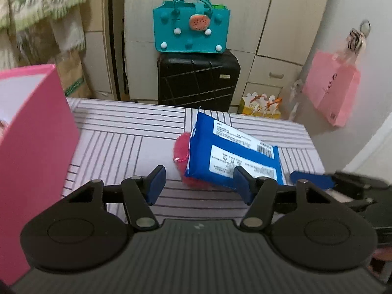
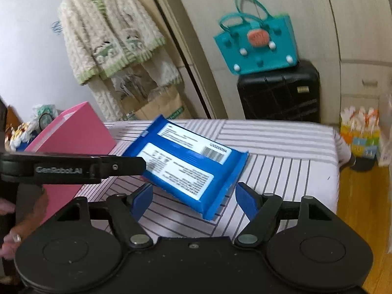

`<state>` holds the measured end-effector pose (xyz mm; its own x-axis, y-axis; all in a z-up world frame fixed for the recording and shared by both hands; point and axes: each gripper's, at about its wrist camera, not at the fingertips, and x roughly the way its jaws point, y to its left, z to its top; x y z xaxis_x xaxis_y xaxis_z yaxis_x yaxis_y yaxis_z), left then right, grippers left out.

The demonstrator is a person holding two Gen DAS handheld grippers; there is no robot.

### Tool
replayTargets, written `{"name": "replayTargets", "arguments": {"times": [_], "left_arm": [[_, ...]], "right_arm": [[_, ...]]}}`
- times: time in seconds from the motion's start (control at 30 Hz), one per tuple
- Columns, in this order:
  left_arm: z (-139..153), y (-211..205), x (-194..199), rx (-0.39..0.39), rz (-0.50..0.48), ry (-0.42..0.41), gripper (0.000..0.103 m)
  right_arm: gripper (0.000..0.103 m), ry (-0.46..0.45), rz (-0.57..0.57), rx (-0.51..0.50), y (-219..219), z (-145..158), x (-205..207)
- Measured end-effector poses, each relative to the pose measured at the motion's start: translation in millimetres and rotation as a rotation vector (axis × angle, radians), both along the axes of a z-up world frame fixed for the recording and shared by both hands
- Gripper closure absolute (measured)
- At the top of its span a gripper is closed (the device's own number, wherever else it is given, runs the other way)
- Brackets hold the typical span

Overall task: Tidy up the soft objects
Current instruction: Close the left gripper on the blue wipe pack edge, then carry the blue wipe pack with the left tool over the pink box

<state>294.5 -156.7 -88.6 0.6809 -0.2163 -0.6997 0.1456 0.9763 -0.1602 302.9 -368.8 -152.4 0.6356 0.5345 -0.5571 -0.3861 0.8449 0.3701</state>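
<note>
Striped bed surface [image 1: 117,132] at frame centre. Blue soft pack [image 1: 232,152] at centre right, atop red fuzzy item [image 1: 181,147]. Pink box [image 1: 31,132] at left. Black suitcase [image 1: 198,78] behind. Left gripper [image 1: 199,183] and right gripper [image 2: 193,199] agape, empty.

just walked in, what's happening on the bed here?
A person holds two tongs over a striped bed. Both the left tongs and right tongs are open and hold nothing, aimed at a blue wipes pack that lies partly on a red fluffy item. A pink box stands at the left. Nothing is gripped yet.
</note>
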Motion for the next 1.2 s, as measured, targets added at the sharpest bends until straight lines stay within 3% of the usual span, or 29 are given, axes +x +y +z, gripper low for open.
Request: {"name": "replayTargets", "arguments": {"times": [0.13,0.27,0.33,0.53,0.6,0.77,0.83,0.97,1.1,1.2], "left_arm": [[-3,2,4,-0.038,-0.006,-0.033,0.043],[-15,6,19,-0.105,-0.010,0.036,0.046],[-18,7,19,-0.118,-0.006,0.029,0.047],[-19,7,15,-0.130,-0.059,0.020,0.065],[-19,6,13,-0.113,-0.065,0.012,0.068],[-18,3,6,-0.090,-0.076,0.002,0.071],[-17,3,5,-0.090,-0.082,0.002,0.072],[-12,1,-5,-0.084,-0.114,0.000,0.072],[-9,-1,-18,-0.056,-0.141,0.015,0.072],[-7,4,-28,-0.082,-0.168,0.038,0.072]], "right_arm": [[0.024,0.050,-0.036,0.068,-5,-9,12],[0.024,0.036,-0.041,0.064,0,-11,13],[0.023,0.024,-0.038,0.051,4,-12,10],[0.024,-0.005,-0.074,0.047,6,-14,5],[0.030,-0.007,-0.091,0.057,5,-14,6],[0.065,0.003,-0.113,0.099,-1,-19,6],[0.074,0.013,-0.120,0.118,-4,-21,7],[0.081,0.021,-0.126,0.150,-8,-20,1],[0.081,0.013,-0.129,0.128,-5,-16,-13],[0.081,0.010,-0.131,0.111,-3,-13,-26]]}}
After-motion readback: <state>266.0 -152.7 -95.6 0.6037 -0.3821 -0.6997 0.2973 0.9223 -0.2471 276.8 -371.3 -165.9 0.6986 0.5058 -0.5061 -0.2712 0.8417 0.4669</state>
